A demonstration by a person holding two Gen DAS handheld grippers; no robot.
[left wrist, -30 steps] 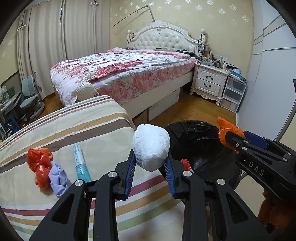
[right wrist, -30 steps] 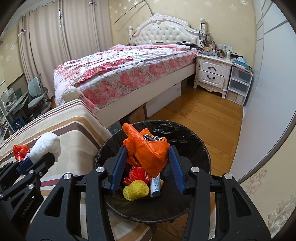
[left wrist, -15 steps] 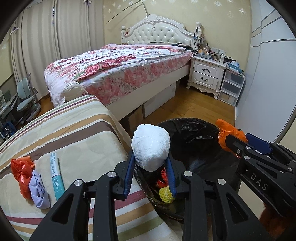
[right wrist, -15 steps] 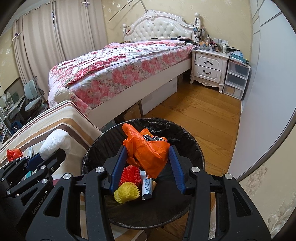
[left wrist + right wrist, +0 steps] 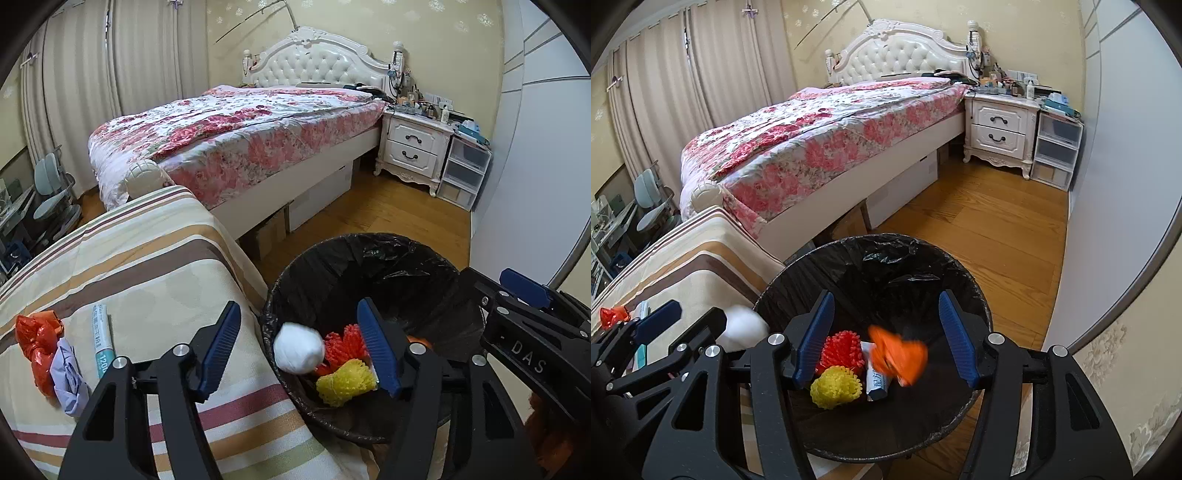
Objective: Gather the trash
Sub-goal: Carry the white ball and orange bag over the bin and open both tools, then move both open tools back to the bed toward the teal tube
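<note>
Left tongs (image 5: 299,339) and right tongs (image 5: 884,334) both over the black-lined trash bin (image 5: 436,269), jaws just opened wide, gripping nothing. White paper wad (image 5: 298,353) loose betw. left pads at bin's near rim; blurred orange bag (image 5: 899,356) free betw. right pads, above red (image 5: 842,350) & yellow (image 5: 834,387) mesh balls in bin. On striped bed cover (image 5: 147,266): orange wrapper (image 5: 37,341), lilac scrap (image 5: 68,376), teal tube (image 5: 101,341).

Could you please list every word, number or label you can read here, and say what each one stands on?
"DAS": on the side of the right gripper, in the left wrist view.
"120": on the teal and white tube on the striped cover; its other characters are too small to read.
Packet in the bin: print blurred.
</note>
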